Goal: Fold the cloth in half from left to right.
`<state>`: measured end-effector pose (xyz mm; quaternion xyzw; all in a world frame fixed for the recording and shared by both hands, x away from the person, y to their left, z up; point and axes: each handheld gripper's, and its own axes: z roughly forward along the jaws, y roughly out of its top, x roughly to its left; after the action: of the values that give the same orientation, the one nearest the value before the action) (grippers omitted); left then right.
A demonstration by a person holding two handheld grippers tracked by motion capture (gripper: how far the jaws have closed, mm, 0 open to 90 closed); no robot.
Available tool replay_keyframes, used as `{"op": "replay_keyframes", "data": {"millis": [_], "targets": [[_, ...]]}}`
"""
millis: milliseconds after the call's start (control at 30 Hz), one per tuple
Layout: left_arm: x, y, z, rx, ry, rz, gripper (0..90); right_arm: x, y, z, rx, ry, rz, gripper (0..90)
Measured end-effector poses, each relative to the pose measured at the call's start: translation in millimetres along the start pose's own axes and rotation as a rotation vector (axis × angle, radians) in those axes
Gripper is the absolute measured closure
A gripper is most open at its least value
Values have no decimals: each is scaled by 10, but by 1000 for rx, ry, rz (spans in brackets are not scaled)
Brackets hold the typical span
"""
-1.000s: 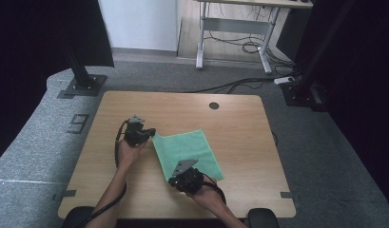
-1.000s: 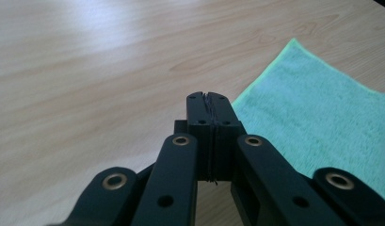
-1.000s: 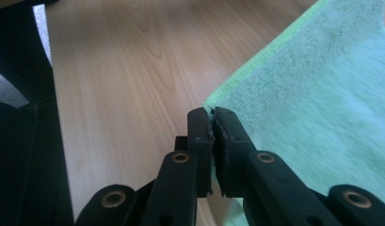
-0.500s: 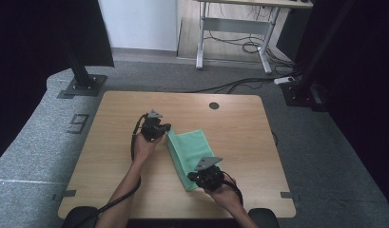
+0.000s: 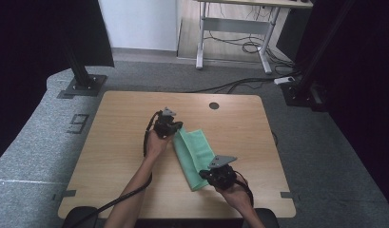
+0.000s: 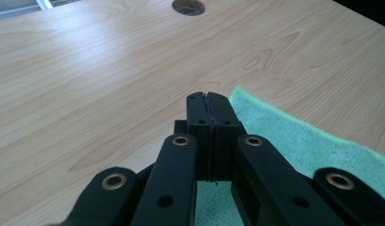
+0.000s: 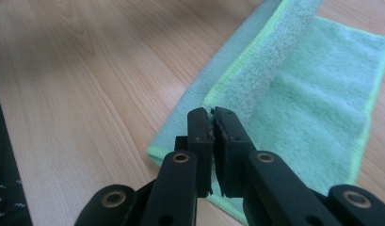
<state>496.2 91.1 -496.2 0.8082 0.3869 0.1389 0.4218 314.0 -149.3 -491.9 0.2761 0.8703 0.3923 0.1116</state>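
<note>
Both forearms come in from the near edge, each hand gripping a tool. The left tool [image 5: 166, 124] is held farther forward with its jaws pressed together, while the right tool [image 5: 221, 173] sits nearer the person, jaws likewise clamped tight.

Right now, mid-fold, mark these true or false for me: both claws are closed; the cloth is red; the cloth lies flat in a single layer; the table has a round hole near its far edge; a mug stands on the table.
1. Both claws are closed: true. The left claw and the right claw each have their jaws together.
2. The cloth is red: false. The cloth is green.
3. The cloth lies flat in one layer: false. One side is lifted and folded over the rest.
4. The table has a round hole near its far edge: true.
5. A mug stands on the table: false. The cloth is what lies there.
</note>
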Motion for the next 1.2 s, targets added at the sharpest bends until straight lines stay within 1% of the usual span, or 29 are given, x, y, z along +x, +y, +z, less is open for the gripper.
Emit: {"op": "replay_keyframes", "data": {"millis": [167, 333, 467, 633, 933, 967, 1033, 1133, 1200], "targets": [[-95, 65, 96, 7, -5, 18, 887, -62, -54, -80, -1, -14, 24, 848], [-153, 106, 190, 32, 6, 39, 886, -140, -118, -130, -1, -31, 45, 848], [-174, 97, 263, 45, 13, 37, 886, -211, -186, -104, 20, -49, 62, 845], [-197, 61, 334, 59, 14, 35, 885, -289, -292, -60, 40, -67, 96, 844], [-247, 47, 446, 72, 17, 48, 874, -347, -360, -74, 56, -94, 112, 832], [-249, 40, 453, 69, 16, 45, 861, -352, -369, -74, 58, -98, 116, 832], [-255, 31, 455, 67, 20, 52, 784, -365, -389, -81, 60, -107, 119, 816], [-270, 43, 438, 52, 35, 61, 609, -396, -409, -113, 57, -134, 135, 746], [-285, 70, 417, 42, 48, 65, 527, -421, -415, -132, 53, -157, 142, 681]]}}
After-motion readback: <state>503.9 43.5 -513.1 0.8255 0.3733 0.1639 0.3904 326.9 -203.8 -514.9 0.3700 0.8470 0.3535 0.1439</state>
